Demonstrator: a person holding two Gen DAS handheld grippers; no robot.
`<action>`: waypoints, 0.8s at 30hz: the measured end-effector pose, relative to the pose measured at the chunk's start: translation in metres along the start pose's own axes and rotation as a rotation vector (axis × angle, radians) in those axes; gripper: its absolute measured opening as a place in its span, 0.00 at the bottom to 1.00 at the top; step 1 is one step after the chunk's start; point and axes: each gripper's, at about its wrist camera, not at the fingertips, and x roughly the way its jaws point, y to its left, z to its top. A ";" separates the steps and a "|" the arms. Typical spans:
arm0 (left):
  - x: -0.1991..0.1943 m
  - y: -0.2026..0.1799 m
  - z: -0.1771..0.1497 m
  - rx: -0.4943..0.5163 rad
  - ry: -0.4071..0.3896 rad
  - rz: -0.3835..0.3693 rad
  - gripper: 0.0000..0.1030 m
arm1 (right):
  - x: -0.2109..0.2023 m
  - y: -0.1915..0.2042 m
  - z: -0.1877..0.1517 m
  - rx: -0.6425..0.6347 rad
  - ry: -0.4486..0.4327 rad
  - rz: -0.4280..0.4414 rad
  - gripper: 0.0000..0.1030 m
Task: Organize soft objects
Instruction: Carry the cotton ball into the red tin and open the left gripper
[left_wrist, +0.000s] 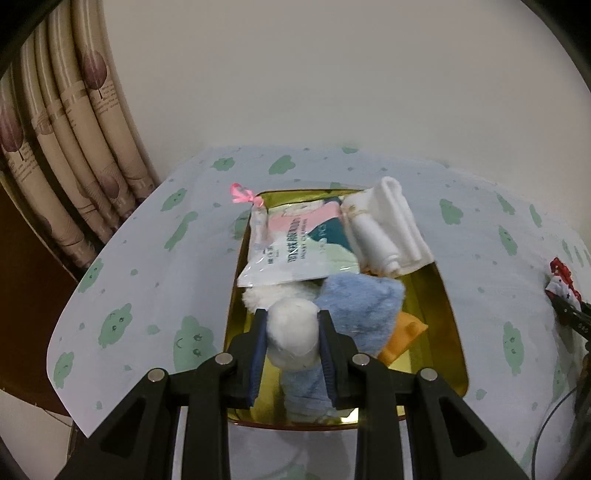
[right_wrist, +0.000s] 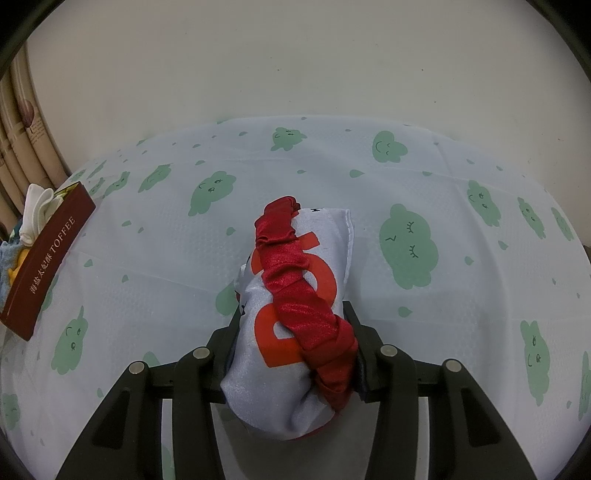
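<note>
In the left wrist view my left gripper (left_wrist: 291, 325) is shut on a blue and white plush item (left_wrist: 295, 332), held over a gold-lined tin box (left_wrist: 448, 306). The box holds a printed packet (left_wrist: 295, 247), rolled white cloth (left_wrist: 388, 225), an orange cloth (left_wrist: 400, 338) and a pink ribbon (left_wrist: 242, 194). In the right wrist view my right gripper (right_wrist: 291, 317) is shut on a grey pouch with orange print (right_wrist: 291, 325) and a red scrunchie (right_wrist: 299, 291) lying across it, above the tablecloth.
The table wears a pale cloth with green cloud prints (right_wrist: 406, 243). The box's dark red side, marked TOFFEE (right_wrist: 48, 258), is at the far left of the right wrist view. Curtains (left_wrist: 66, 147) hang at left. A wall stands behind the table.
</note>
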 end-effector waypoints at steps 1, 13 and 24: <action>0.001 0.001 0.000 -0.003 0.003 0.003 0.26 | 0.000 0.000 0.000 0.000 0.000 0.000 0.43; 0.017 0.018 0.000 -0.065 0.086 -0.037 0.30 | -0.001 0.000 0.000 -0.003 0.001 -0.002 0.45; 0.009 0.024 0.006 -0.078 0.088 -0.025 0.53 | 0.000 0.002 -0.001 -0.010 0.002 -0.007 0.46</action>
